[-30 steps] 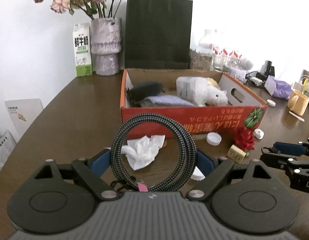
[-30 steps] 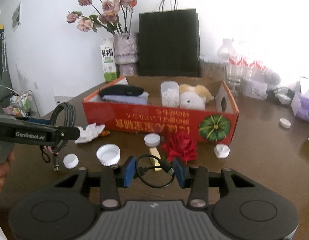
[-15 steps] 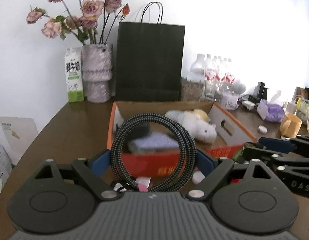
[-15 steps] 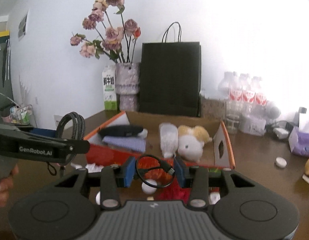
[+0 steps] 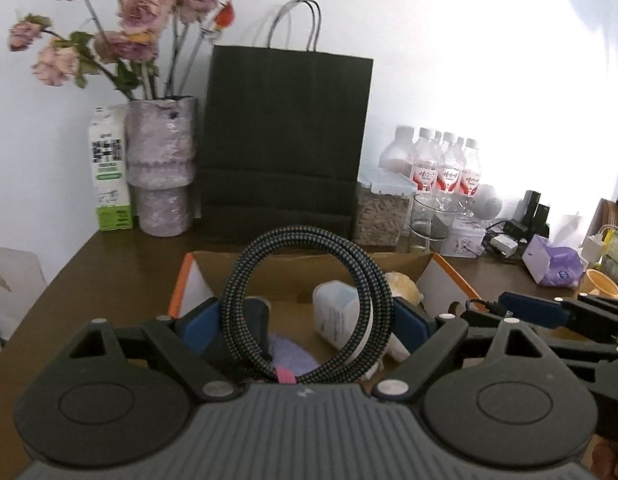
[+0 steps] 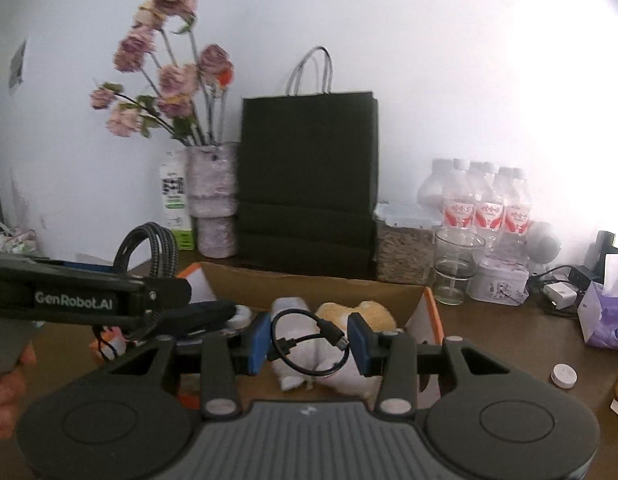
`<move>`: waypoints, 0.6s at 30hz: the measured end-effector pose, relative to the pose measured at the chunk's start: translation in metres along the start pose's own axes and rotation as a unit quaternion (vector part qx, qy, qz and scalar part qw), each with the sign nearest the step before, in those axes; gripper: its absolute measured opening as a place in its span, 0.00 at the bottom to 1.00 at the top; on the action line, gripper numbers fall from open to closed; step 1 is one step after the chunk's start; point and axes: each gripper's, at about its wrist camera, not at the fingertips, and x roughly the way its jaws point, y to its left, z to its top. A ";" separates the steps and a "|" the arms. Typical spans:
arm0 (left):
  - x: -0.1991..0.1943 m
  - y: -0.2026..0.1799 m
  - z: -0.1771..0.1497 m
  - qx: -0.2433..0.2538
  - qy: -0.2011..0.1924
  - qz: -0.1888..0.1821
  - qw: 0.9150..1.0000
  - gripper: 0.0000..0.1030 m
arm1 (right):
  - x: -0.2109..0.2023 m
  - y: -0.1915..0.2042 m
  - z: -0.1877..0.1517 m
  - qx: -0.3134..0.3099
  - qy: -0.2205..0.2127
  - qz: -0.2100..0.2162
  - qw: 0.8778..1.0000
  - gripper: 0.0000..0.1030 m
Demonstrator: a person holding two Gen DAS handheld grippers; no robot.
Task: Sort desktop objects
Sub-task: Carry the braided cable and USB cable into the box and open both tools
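Observation:
My left gripper (image 5: pixel 305 324) is shut on a coiled braided black cable (image 5: pixel 245 280), pressed upright between its blue pads. It hangs over the near edge of the orange cardboard box (image 5: pixel 449 276). My right gripper (image 6: pixel 309 344) is shut on a small looped black USB cable (image 6: pixel 329 330), also above the box (image 6: pixel 309 284). In the box lie a plush toy (image 6: pixel 369 312), a white container (image 5: pixel 337 316), a purple cloth (image 5: pixel 293 356) and a dark object. From the right wrist view, the left gripper (image 6: pixel 165 292) with its braided cable (image 6: pixel 157 248) is at the left; the right gripper (image 5: pixel 529 312) shows at the right in the left wrist view.
Behind the box stand a black paper bag (image 5: pixel 285 140), a vase of dried flowers (image 5: pixel 161 168), a milk carton (image 5: pixel 109 168), water bottles (image 5: pixel 445 168), a glass (image 6: pixel 457 264) and a seed jar (image 5: pixel 381 216). At the right are a tissue pack (image 6: pixel 605 320), a white cap (image 6: pixel 563 375) and chargers.
Both grippers have risen and moved forward from the table in front of the box to above it, still gripping their cables. The caps, red rose and tissue have dropped out of view.

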 end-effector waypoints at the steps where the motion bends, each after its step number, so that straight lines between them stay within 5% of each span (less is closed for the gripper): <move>1: 0.008 -0.002 0.001 0.002 0.003 0.000 1.000 0.88 | 0.008 -0.004 0.001 0.001 0.004 -0.003 1.000 0.40; 18: 0.083 -0.007 -0.020 0.046 0.049 0.023 0.997 0.88 | 0.097 -0.051 -0.021 0.011 0.090 -0.006 0.996 0.40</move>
